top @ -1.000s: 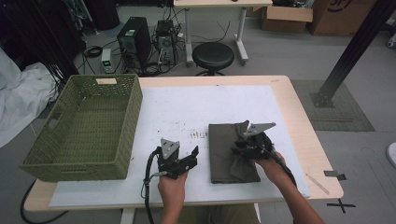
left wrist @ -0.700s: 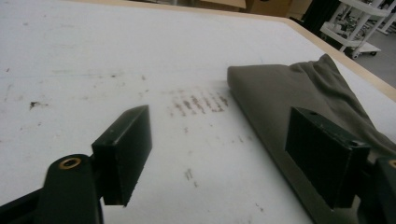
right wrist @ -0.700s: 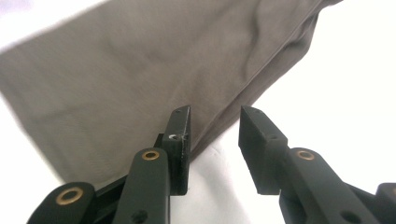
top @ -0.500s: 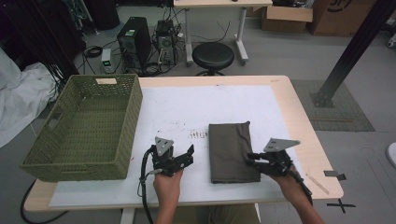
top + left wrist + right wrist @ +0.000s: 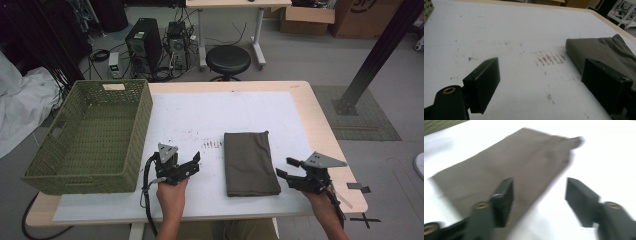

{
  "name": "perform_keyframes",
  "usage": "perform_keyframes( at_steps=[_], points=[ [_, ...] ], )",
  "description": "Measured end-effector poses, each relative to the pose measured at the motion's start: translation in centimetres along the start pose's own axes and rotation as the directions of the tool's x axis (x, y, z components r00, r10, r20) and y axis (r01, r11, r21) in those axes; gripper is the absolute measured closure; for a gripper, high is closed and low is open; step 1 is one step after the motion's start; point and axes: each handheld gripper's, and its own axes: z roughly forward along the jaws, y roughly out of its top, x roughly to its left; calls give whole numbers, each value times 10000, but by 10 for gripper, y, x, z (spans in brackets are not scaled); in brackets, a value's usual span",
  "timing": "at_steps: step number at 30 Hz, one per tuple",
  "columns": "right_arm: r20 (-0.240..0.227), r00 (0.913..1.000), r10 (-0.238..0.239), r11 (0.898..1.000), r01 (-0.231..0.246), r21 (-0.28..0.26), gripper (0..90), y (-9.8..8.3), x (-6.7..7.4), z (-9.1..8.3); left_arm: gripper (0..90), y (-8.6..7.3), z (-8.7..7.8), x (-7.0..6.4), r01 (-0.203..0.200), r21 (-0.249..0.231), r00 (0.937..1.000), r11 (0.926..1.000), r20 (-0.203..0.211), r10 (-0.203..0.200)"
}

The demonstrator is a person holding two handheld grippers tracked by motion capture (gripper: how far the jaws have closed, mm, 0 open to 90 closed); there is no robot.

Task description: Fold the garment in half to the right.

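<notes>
Cloth (image 5: 250,162) now lies folded into a narrow dark rectangle, flat on the white sheet (image 5: 210,115) of the counter (image 5: 320,115); a second ago the right gripper (image 5: 287,167) sat on top of it, gathering the fabric. That gripper has since drawn off to the cloth's right edge, its fingers (image 5: 504,197) having just been opening, nothing between them. The left gripper (image 5: 192,162) holds its fingers (image 5: 485,83) spread wide and empty, just left of the cloth, beside the green basket (image 5: 90,135).

The right gripper view is motion-blurred (the folded cloth (image 5: 506,167) most), its edges smeared.
</notes>
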Motion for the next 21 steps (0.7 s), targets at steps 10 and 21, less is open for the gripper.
perform_keyframes(
  at_steps=[10, 21],
  points=[
    [2001, 9690, 1452, 9855, -1237, -1159, 150, 2, -41, -22, 162, 11, -1, 3, -170, -272, 9999, 9995, 1, 170],
    [1818, 9759, 1204, 9888, -1016, -1094, 150, 5, -36, -21, 160, 7, 1, -2, -222, -153, 9997, 9996, 76, 224]
  ],
)
